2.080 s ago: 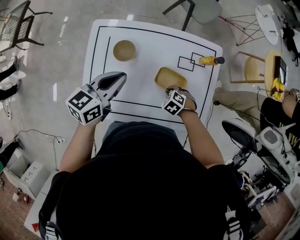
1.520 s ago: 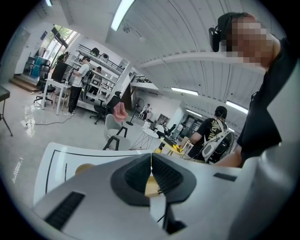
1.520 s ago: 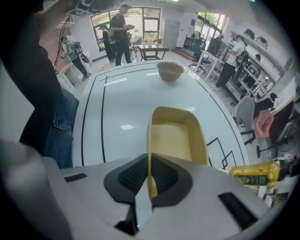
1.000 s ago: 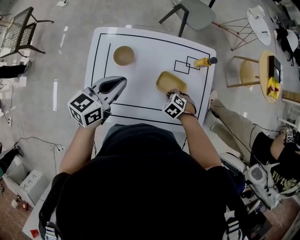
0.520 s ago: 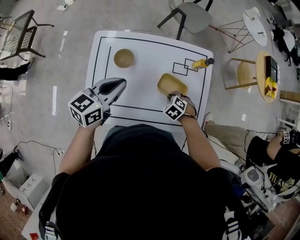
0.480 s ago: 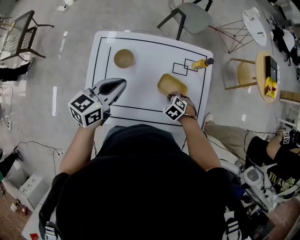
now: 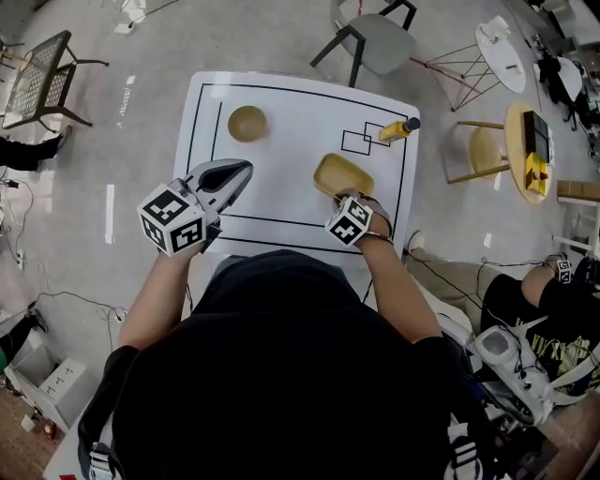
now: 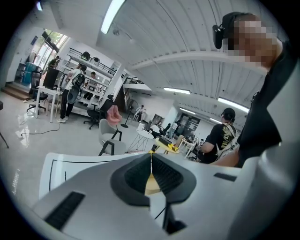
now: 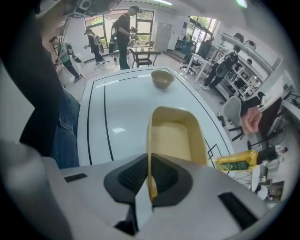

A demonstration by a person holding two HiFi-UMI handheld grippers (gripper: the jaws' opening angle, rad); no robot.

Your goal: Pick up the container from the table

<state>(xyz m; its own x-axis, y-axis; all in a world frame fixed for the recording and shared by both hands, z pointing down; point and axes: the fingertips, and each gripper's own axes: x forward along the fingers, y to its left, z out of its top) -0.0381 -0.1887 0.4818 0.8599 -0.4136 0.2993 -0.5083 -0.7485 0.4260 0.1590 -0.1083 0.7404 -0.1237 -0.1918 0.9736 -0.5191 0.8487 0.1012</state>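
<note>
The floor (image 7: pixel 150 94) was pale grey and polished, with glare patches; loose cables (image 7: pixel 56 300) lay across it at the left. A white table (image 7: pixel 291 122) marked with black lines stood centrally; a grey chair (image 7: pixel 380 42) stood at its far edge. A black mesh chair (image 7: pixel 37 75) stood well apart at the upper left; a round white side table (image 7: pixel 504 45) on wire legs, a round wooden table (image 7: pixel 518 117) and a pale wooden stool (image 7: pixel 473 150) stood to the right. The ceiling (image 8: pixel 178 42) was white and ribbed, fitted with strip lights (image 8: pixel 112 14); open shelving (image 8: pixel 89 61) lined one wall; tall windows (image 9: pixel 140 18) admitted daylight.
</note>
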